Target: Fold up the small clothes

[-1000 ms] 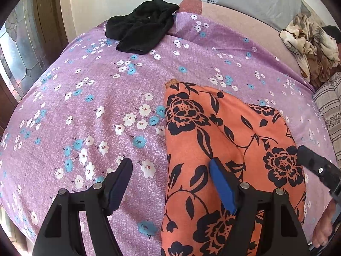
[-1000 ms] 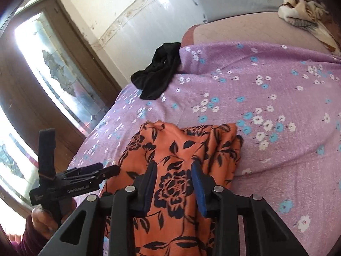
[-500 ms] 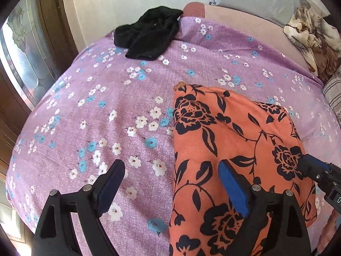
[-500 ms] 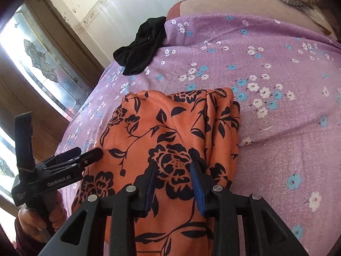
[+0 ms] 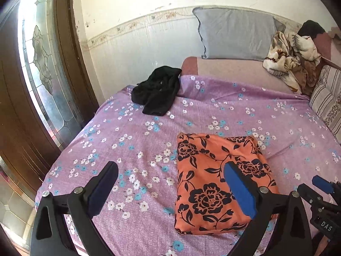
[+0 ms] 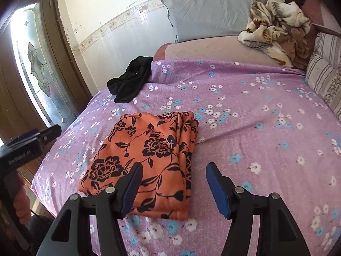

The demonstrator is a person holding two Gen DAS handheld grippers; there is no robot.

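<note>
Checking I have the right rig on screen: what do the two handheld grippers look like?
Both are black plastic frames with silver pivot bolts and two fingers carrying blue pads. The left gripper shows white "GenRobot.AI" lettering in the right wrist view; the right gripper shows white "DAS" lettering in the left wrist view.

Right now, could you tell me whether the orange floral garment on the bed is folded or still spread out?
Folded. The orange floral garment lies as a compact rectangle on the purple bedsheet, with stacked layers showing along its right edge.

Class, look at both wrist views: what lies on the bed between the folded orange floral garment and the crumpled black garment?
Nothing: between the orange floral garment and the black garment only bare purple flowered bedsheet shows, clearest in the right wrist view; the left agrees.
</note>
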